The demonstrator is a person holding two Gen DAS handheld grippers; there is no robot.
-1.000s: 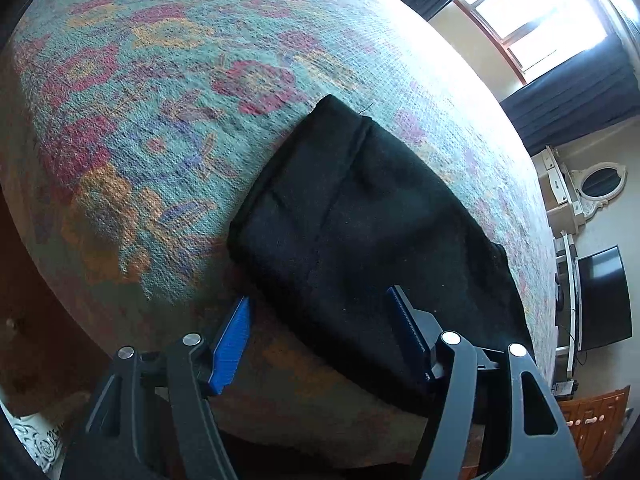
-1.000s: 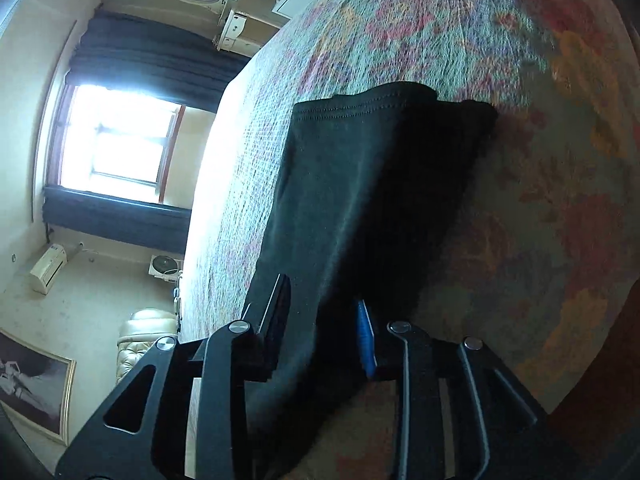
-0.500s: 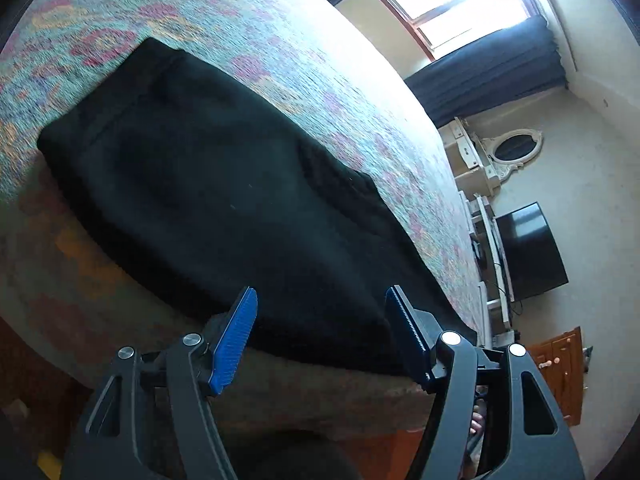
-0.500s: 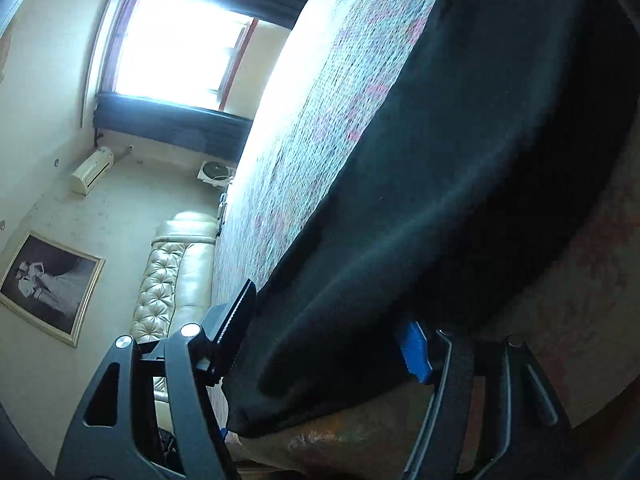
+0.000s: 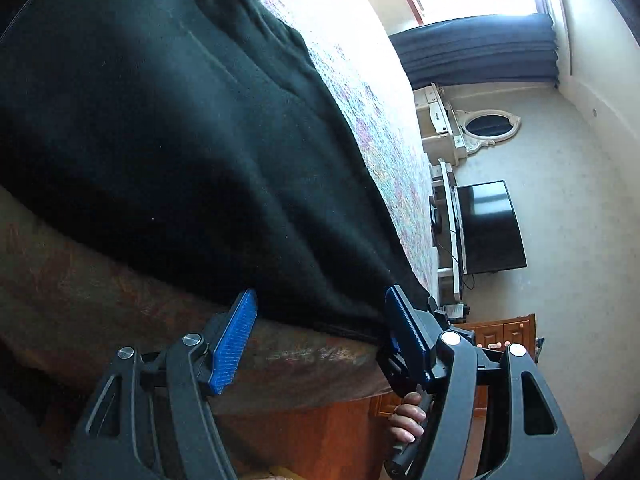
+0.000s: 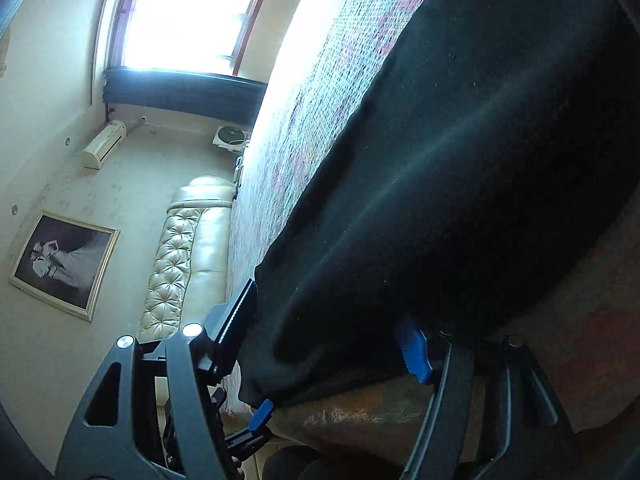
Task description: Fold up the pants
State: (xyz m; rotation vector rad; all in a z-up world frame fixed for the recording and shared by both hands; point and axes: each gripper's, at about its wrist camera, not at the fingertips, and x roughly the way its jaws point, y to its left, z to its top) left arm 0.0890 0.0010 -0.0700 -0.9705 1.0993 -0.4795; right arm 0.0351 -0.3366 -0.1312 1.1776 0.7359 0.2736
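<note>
Black pants (image 5: 168, 132) lie flat on a floral patterned bedspread (image 5: 384, 128), reaching its near edge. My left gripper (image 5: 320, 320) is open, its blue pads on either side of the pants' near hem, not closed on it. In the right wrist view the same pants (image 6: 460, 180) fill the middle. My right gripper (image 6: 332, 328) is open around the pants' near corner, with cloth between the jaws. The other gripper's blue tip (image 6: 260, 414) shows low in the right wrist view, and a hand (image 5: 404, 420) shows in the left wrist view.
The bedspread (image 6: 304, 120) drops over the near edge. A TV (image 5: 488, 228) and a white dresser with an oval mirror (image 5: 484, 124) stand to the right. A tufted cream sofa (image 6: 184, 248), a framed picture (image 6: 64, 264) and a bright window (image 6: 188, 16) are on the left.
Both grippers have dropped lower and closer to the pants' near hem. The right gripper opened wider after one second ago. The pants fill more of each view.
</note>
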